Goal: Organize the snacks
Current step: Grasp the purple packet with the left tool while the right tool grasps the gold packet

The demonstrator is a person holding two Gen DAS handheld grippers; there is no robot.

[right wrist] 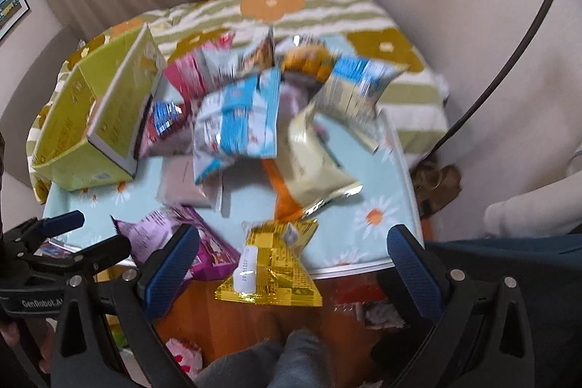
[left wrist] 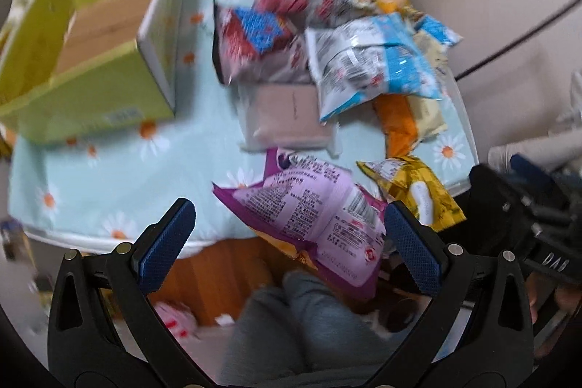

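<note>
A pile of snack packets point(left wrist: 349, 57) lies on a small table with a daisy-print cloth point(left wrist: 109, 177); it also shows in the right wrist view point(right wrist: 247, 111). A purple packet point(left wrist: 313, 213) hangs over the table's near edge between my left gripper's point(left wrist: 287, 235) open blue pads. A gold packet point(right wrist: 272, 264) hangs over the edge between my right gripper's point(right wrist: 291, 260) open pads. Neither gripper holds anything. An open green cardboard box point(left wrist: 91, 53) stands at the left; the right wrist view shows it too point(right wrist: 94, 111).
The table stands against a bed with a striped flower blanket point(right wrist: 276, 6). A wall and a black cable point(right wrist: 509, 60) are at the right. The wooden floor point(right wrist: 254, 319) below holds loose packets. The person's grey-clad leg point(left wrist: 302, 326) is under the grippers.
</note>
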